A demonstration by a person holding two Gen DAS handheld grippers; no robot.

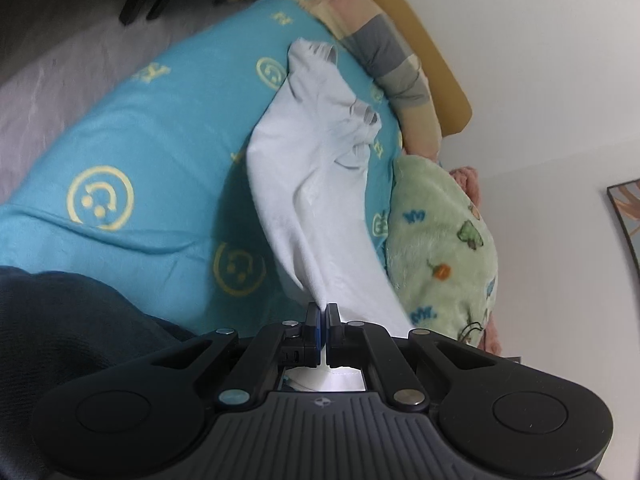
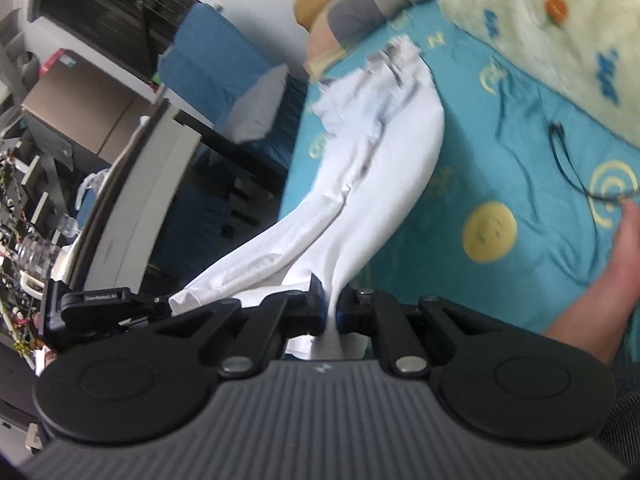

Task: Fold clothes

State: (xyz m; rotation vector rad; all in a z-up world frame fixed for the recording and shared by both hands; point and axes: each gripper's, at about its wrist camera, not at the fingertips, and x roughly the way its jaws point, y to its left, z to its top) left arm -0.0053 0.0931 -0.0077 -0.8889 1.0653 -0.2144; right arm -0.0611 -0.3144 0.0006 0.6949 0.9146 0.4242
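Observation:
A white garment (image 1: 304,168) lies stretched lengthwise over a turquoise bedspread (image 1: 152,128) with yellow smiley prints. My left gripper (image 1: 323,312) is shut on one edge of the white garment, with cloth pinched between its fingers. My right gripper (image 2: 330,300) is shut on another edge of the same garment (image 2: 384,152), which hangs taut from the bed (image 2: 500,160) up to the jaws. The left gripper (image 2: 100,304) also shows in the right wrist view, holding a corner of the cloth at the left.
A green fleece pillow (image 1: 444,248) lies beside the garment. Folded striped clothes (image 1: 384,52) sit at the far end by a mustard headboard (image 1: 432,44). A person's bare arm (image 2: 600,280) rests on the bed at right. A cluttered desk and shelves (image 2: 60,140) stand left of the bed.

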